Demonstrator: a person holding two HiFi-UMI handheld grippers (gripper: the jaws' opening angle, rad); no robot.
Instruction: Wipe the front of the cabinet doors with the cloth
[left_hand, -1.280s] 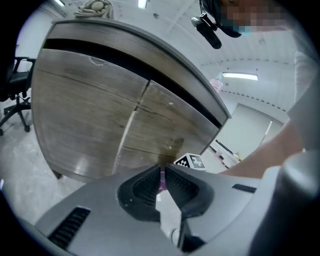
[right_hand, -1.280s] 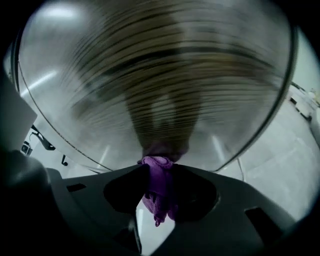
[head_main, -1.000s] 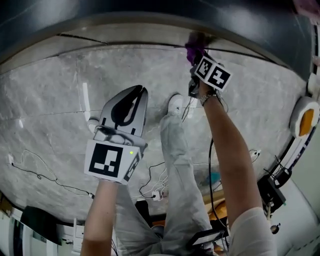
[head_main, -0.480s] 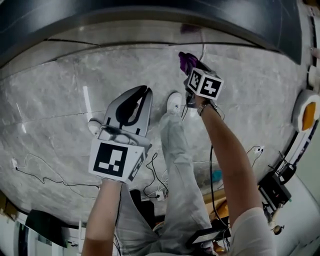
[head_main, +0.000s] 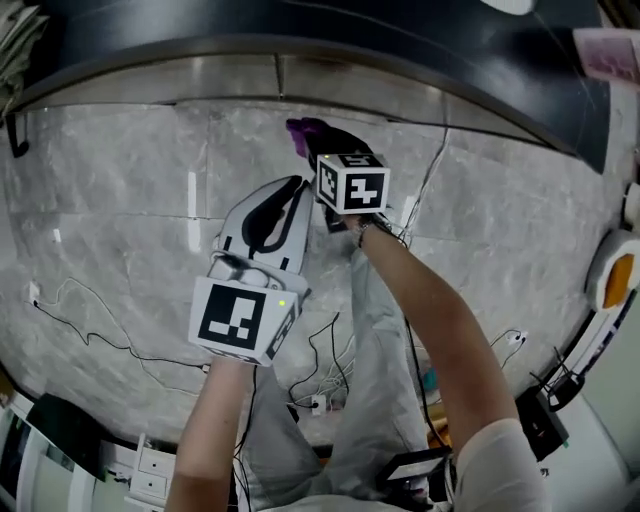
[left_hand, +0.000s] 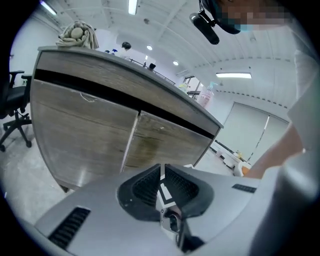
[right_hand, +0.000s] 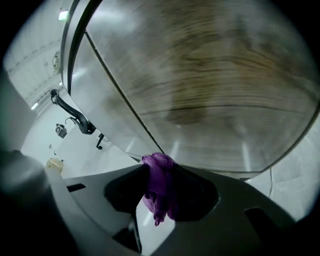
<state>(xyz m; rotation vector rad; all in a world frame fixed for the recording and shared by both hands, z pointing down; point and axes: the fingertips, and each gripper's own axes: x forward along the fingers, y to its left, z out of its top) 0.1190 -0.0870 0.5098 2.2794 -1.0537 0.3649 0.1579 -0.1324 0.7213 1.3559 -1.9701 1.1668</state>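
your right tongs (right_hand: 159, 167) are clenched on the purple cloth (right_hand: 160, 192). it looks like a soft, light wad, so i'd grip it deep to stop it dragging loose. it sits close to the lower part of the cabinet doors (right_hand: 210, 75); i can't tell if it touches. your left tongs (left_hand: 161, 172) are pressed together on nothing, hanging well apart from the doors. the wood-grain fronts look smooth. the floor (head_main: 110, 210) is pale marble, and an office chair (left_hand: 12, 107) stands off to the side.

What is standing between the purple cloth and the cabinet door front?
Nothing visible. The right gripper holds the cloth, and the cabinet door fills the view straight ahead with no object between. Whether they touch is unclear.
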